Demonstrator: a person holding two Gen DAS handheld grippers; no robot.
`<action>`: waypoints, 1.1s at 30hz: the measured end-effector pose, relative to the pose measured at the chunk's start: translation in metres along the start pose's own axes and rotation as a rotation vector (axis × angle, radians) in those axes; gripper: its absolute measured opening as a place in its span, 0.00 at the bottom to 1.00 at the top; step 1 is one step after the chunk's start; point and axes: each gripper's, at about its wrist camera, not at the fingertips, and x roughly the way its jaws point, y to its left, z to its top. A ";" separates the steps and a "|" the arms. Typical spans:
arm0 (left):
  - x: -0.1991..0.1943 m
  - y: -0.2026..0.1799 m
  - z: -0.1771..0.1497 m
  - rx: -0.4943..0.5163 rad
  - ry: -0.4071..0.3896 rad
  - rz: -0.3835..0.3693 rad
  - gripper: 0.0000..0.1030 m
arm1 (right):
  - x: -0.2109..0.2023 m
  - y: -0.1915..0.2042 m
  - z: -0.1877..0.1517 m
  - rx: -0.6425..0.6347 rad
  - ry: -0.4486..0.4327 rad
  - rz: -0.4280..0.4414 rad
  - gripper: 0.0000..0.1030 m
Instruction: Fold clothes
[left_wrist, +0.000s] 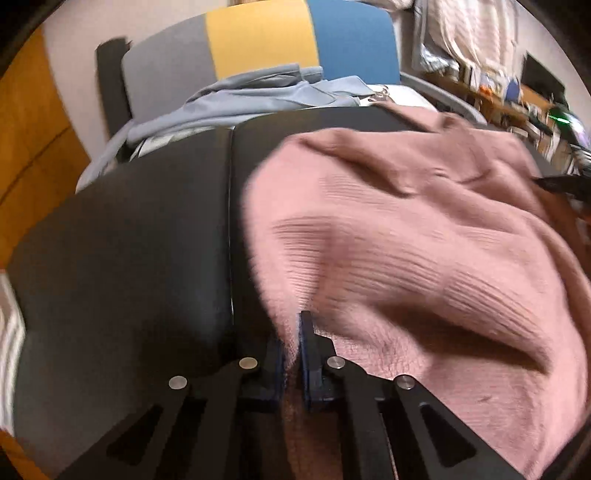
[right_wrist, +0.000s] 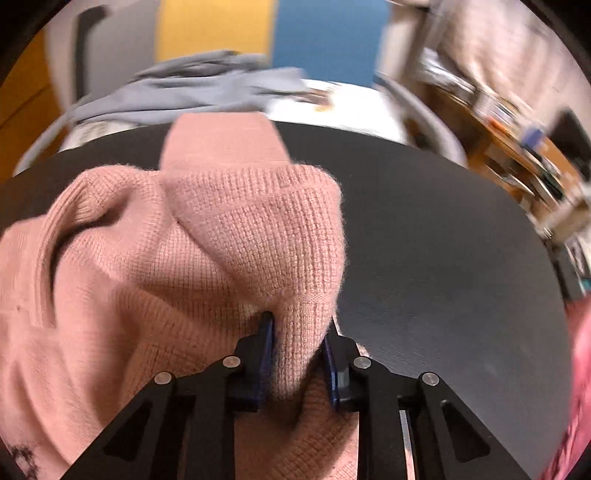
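Observation:
A pink knit sweater (left_wrist: 424, 251) lies rumpled on the black table (left_wrist: 129, 258), covering its right half in the left wrist view. My left gripper (left_wrist: 291, 343) is shut on the sweater's near edge, with fabric pinched between its blue pads. In the right wrist view the same sweater (right_wrist: 207, 229) bunches up over the left and centre of the table (right_wrist: 443, 258). My right gripper (right_wrist: 299, 343) is shut on a thick fold of that knit. A flat strip of the sweater, perhaps a sleeve (right_wrist: 221, 140), stretches toward the far edge.
A grey-blue garment (left_wrist: 240, 99) lies heaped beyond the table's far edge, in front of a chair with grey, yellow and blue panels (left_wrist: 258, 40). Cluttered shelves (left_wrist: 535, 107) stand at the right. A wooden door (left_wrist: 29, 147) is at the left. Something pink (right_wrist: 580, 369) shows at the right edge.

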 end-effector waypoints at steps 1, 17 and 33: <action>0.005 -0.001 0.009 0.022 0.001 0.011 0.06 | -0.002 -0.019 -0.006 0.043 0.008 -0.011 0.23; -0.002 0.029 0.000 -0.175 0.075 -0.223 0.24 | -0.096 -0.036 -0.091 0.096 -0.229 0.119 0.59; -0.062 0.035 -0.066 -0.297 0.053 -0.430 0.13 | -0.058 0.029 -0.132 0.074 -0.182 0.154 0.68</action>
